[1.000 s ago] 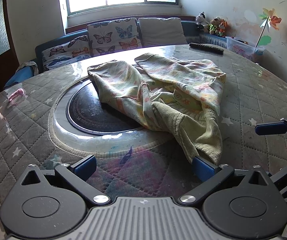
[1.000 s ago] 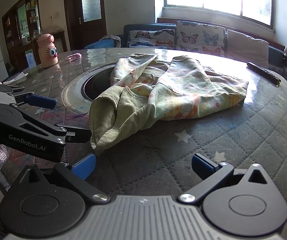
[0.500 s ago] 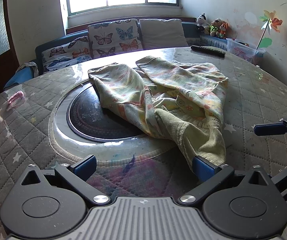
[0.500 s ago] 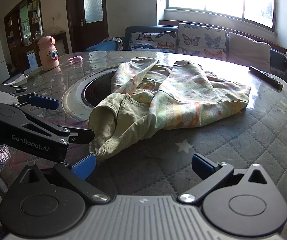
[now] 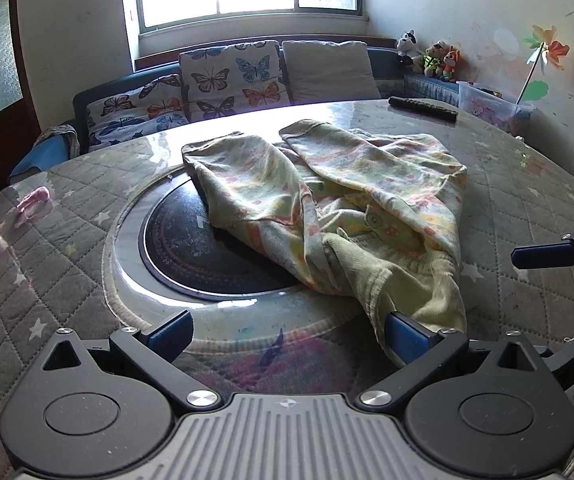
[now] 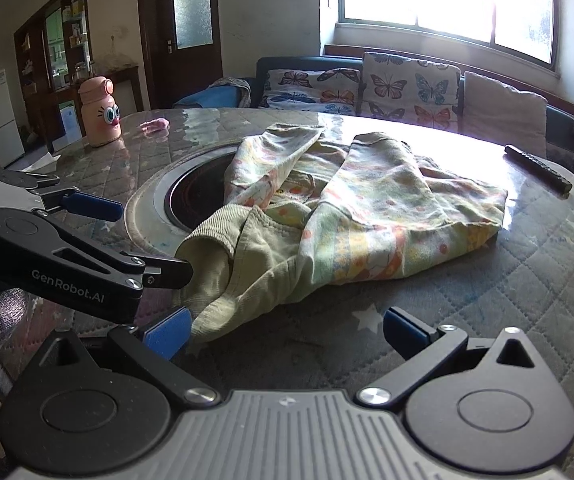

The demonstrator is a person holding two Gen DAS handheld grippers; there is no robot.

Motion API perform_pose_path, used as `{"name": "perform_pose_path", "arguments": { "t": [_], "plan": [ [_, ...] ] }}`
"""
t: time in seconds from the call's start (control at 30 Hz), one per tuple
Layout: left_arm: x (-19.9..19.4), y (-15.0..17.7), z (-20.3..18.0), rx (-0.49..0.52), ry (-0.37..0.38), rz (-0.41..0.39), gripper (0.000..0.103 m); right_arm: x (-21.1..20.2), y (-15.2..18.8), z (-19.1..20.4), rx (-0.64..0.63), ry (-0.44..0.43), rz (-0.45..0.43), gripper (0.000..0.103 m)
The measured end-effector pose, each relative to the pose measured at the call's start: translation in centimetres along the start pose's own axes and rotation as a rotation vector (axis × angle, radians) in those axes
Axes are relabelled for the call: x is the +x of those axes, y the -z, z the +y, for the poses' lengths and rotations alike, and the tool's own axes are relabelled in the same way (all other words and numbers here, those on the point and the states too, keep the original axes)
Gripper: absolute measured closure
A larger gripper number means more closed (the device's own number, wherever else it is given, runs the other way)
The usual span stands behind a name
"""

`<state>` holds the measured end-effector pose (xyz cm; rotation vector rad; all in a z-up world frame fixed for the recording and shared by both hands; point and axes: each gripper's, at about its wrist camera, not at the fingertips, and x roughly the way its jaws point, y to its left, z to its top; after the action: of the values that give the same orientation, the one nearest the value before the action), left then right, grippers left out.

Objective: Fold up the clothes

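Crumpled pants [image 5: 351,216] on a round table [image 5: 47,272], partly over the dark ring [image 5: 191,252] in its middle. Left gripper [image 5: 287,330] low at the near edge, jaws wide apart, right finger touching the ribbed waistband [image 5: 419,292]. Right gripper [image 6: 283,330] beside it, jaws apart too, left finger just at the same waistband. Far off on the table: pink bottle [image 6: 99,114], pink scrap [image 6: 155,124], black remote [image 6: 537,170]. Sofa [image 5: 223,80] with butterfly cushions behind. Nothing blocking the pants.
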<state>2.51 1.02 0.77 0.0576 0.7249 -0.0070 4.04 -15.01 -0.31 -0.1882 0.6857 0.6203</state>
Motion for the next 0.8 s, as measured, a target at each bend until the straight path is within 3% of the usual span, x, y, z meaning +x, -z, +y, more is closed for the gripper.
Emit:
{"name": "perform_pose_path", "arguments": {
  "t": [0.5,0.8],
  "plan": [
    [-0.2,-2.8,1.4,0.001,-0.005,-0.052,0.0,0.5,-2.9,-1.6,-0.012,0.009,-0.036,0.0],
    [-1.5,-2.1,1.8,0.013,-0.001,-0.045,0.0,1.5,-4.0,-2.3,-0.014,0.004,-0.045,0.0]
  ]
}}
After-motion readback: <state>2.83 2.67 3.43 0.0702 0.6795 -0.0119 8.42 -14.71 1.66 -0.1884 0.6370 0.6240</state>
